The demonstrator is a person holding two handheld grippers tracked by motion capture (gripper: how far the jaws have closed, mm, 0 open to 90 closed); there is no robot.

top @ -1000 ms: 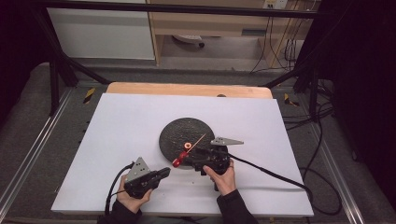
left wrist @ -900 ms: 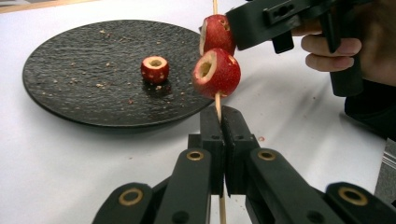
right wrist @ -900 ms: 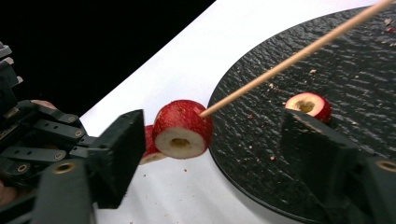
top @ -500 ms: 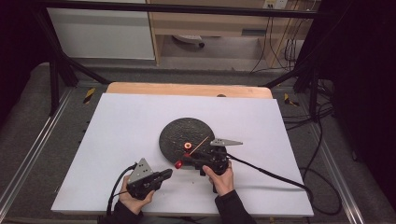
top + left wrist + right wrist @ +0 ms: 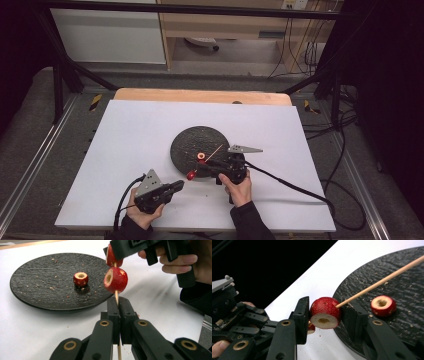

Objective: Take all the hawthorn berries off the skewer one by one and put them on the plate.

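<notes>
Left tool (image 5: 117, 312): jaws pressed together on a thin wooden skewer (image 5: 116, 293), which rises upright between them in the left gripper view. Held low near the front edge of the white desk (image 5: 125, 135) in the high view.

Right tool (image 5: 324, 315): jaws have just been closing; now pinching a red cored fruit (image 5: 325, 312) from both sides, the skewer running through it. Sits just right of the left tool, at the near rim of the plate.

Skewer carries two red fruits in the left gripper view: the lower one (image 5: 115, 280) is free above the left jaws, the upper one is gripped by the right tool.

Black round plate (image 5: 187, 140) at desk centre, scattered with crumbs. One more cored fruit (image 5: 81, 279) lies on it, apart from the skewer.
</notes>
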